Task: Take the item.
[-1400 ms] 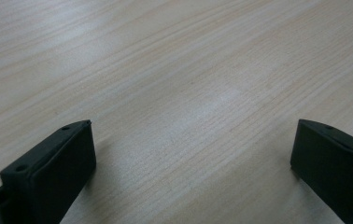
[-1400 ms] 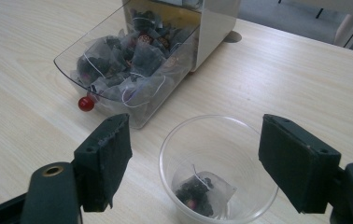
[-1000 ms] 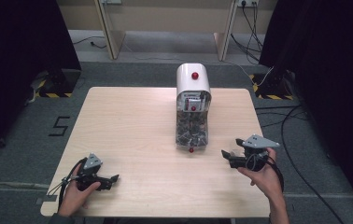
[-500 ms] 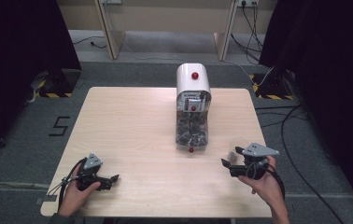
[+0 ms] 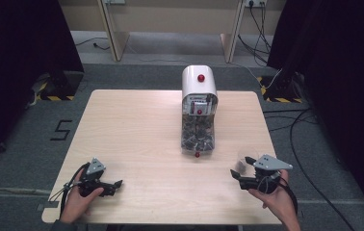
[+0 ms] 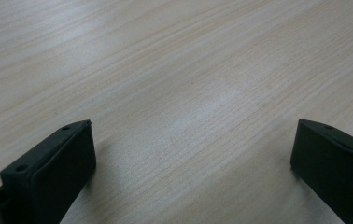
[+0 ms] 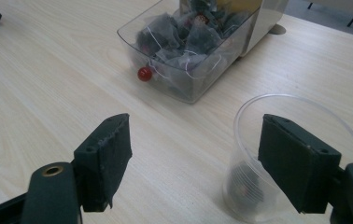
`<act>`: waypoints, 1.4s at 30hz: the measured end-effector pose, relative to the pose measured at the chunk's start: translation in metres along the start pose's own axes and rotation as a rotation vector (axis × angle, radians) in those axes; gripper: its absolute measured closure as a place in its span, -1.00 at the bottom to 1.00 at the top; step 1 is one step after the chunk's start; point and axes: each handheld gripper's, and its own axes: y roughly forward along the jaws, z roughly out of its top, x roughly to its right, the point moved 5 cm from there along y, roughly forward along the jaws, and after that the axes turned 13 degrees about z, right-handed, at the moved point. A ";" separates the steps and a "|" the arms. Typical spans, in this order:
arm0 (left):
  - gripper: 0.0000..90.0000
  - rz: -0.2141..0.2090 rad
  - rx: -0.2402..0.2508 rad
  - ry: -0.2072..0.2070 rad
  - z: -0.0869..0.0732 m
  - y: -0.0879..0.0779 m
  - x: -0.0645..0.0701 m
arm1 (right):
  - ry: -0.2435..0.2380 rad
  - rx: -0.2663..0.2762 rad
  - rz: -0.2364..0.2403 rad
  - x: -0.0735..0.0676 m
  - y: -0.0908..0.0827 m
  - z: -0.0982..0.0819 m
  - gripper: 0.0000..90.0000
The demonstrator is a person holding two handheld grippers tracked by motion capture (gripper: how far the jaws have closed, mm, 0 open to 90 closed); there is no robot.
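So the right claw [image 5: 240, 174] sits low over the near right corner of the light wooden bench [image 5: 136, 125], held in the person's right hand [image 5: 274, 195], with its jaws standing fairly wide and nothing pinched between them. Right by it is a clear plastic cup [image 7: 277, 154], standing upright on the bench; in the right gripper view one black jaw is in front of the cup's wall and the other is well off to the side over bare wood, so the cup isn't actually between them. I can't tell whether that nearer jaw touches the plastic. There's something small and dark [image 7: 244, 186] at the bottom of the cup. Further out, roughly mid-bench, is a white dispenser [image 5: 199, 84] with a red button [image 5: 201, 77] on top, and its clear front bin [image 7: 188, 42] is stuffed with dark tea bags [image 7: 174, 32]. A little red knob [image 7: 144, 73] sticks out at the bin's near end. Over at the near left corner, the left claw [image 5: 114, 186] is in the person's left hand [image 5: 76, 202], well apart from everything else, jaws spread wide over plain wood grain with nothing in them.
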 end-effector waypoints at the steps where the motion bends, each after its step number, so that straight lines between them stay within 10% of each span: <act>1: -1.00 0.000 0.000 0.000 0.000 0.000 0.000 | 0.006 0.002 0.002 -0.002 -0.001 0.000 -0.41; 42: -1.00 0.000 0.000 0.000 0.000 0.000 0.000 | 0.073 -0.065 -0.021 -0.009 -0.008 -0.057 -0.42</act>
